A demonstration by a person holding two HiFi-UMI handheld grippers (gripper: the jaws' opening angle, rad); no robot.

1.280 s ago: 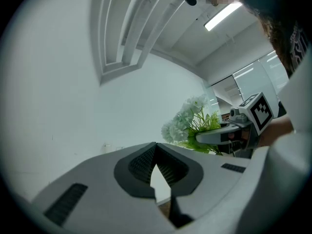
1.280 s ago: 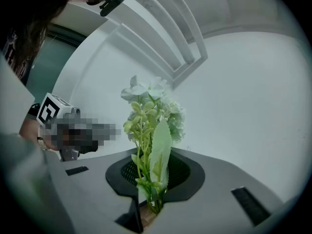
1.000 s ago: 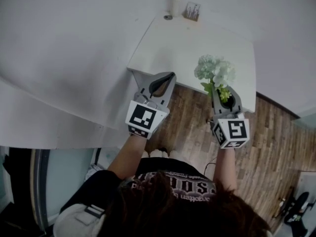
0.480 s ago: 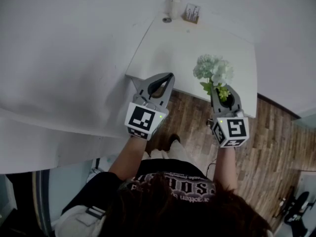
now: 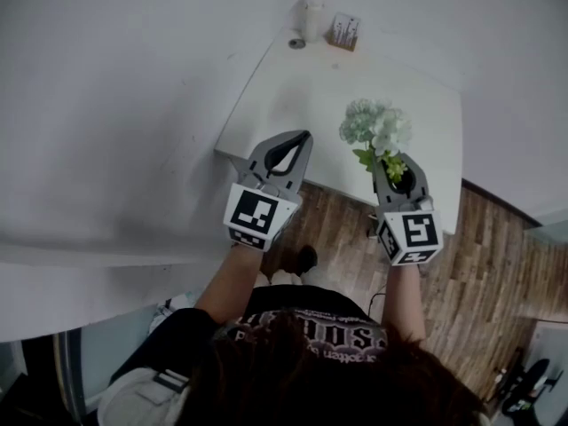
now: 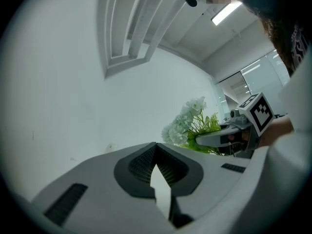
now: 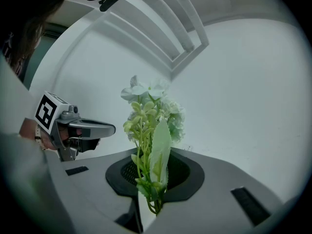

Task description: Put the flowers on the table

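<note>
White table (image 5: 302, 87) ahead; right gripper (image 5: 391, 163) level (clasping flowers (image 5: 377, 128)).

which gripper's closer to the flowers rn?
Right. The right gripper is shut on the stems of the flowers. The left gripper is shut and empty, apart from them, to their left at the edge of the table.
</note>
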